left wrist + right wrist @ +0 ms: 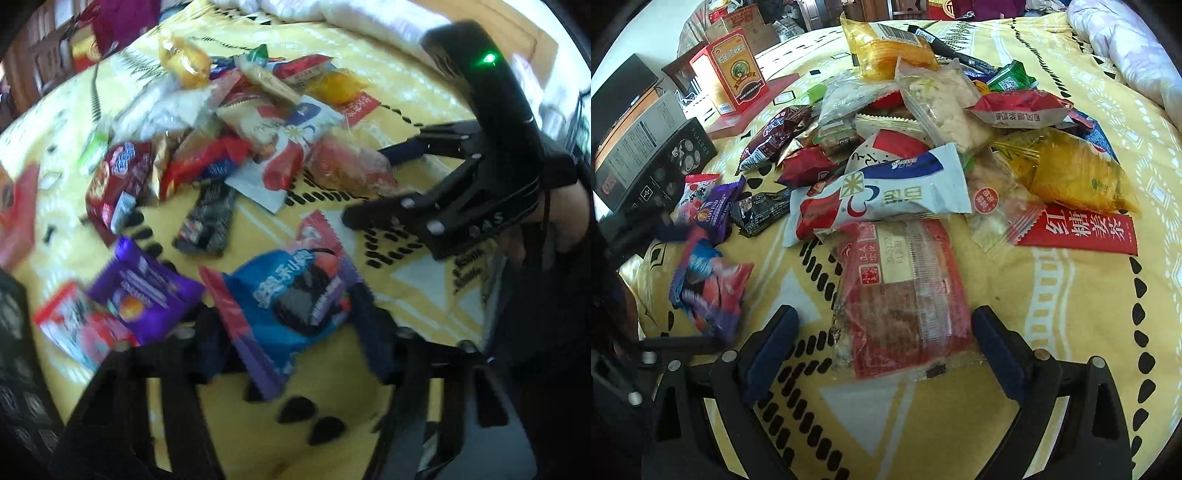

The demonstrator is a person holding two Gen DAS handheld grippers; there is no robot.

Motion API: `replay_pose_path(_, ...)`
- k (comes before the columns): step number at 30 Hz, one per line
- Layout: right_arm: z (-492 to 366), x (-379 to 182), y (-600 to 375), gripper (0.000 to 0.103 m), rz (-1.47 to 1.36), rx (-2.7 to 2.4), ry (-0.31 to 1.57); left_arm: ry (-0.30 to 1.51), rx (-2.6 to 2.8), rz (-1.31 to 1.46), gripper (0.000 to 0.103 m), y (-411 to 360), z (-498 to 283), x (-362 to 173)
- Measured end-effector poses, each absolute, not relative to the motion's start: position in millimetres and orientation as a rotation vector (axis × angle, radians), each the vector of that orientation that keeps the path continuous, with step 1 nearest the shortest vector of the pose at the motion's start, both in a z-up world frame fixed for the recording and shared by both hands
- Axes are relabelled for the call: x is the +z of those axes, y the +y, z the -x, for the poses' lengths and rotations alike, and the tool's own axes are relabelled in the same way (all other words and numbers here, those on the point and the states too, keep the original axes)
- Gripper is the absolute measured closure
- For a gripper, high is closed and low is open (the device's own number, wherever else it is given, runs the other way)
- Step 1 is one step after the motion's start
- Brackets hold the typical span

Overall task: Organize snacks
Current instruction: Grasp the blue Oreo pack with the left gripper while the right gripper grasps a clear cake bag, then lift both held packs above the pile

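A heap of snack packets (236,122) lies on a yellow patterned bedspread (332,410); it also shows in the right wrist view (923,122). My left gripper (291,332) holds a blue and pink cookie packet (291,291) between its fingers, also seen at left in the right wrist view (709,288). My right gripper (882,347) is open, its fingers either side of a clear red-printed packet (905,295) lying flat. The right gripper also shows at the right of the left wrist view (364,184).
A purple packet (144,291) and a red-white packet (74,325) lie left of the cookie packet. A black box (653,155) and a red box (735,70) stand at the left. A white duvet (1126,48) lies at the far right.
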State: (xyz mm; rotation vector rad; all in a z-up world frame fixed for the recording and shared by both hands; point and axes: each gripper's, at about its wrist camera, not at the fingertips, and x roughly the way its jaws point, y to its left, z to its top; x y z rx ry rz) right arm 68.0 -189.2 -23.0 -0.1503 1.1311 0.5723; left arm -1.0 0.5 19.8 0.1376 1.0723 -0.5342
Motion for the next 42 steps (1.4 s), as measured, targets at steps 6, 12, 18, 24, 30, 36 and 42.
replay_pose_path(6, -62, -9, -206, 0.032, 0.053, 0.580, 1.107, 1.077, -0.441, -0.043, 0.052, 4, 15, 28)
replay_pose_path(12, -37, 3, -210, 0.040, 0.023, 0.599, 1.081, 1.030, -0.388, 0.037, 0.052, 19, 31, 49)
replay_pose_path(18, -17, 17, -216, 0.043, -0.036, 0.602, 1.059, 0.963, -0.325, 0.098, 0.052, 38, 34, 77)
replay_pose_path(24, -10, 52, -210, 0.044, 0.002, 0.593, 0.963, 0.873, -0.236, 0.155, 0.052, 57, 32, 112)
replay_pose_path(30, -14, 68, -192, 0.044, 0.051, 0.607, 0.937, 0.880, -0.213, 0.171, 0.052, 70, 33, 121)
replay_pose_path(36, -17, 16, -180, 0.043, 0.091, 0.610, 1.116, 1.106, -0.317, 0.168, 0.051, 54, 31, 55)
replay_pose_path(42, -14, 8, -184, 0.036, 0.091, 0.619, 1.137, 1.149, -0.331, 0.190, 0.039, 56, 34, 25)
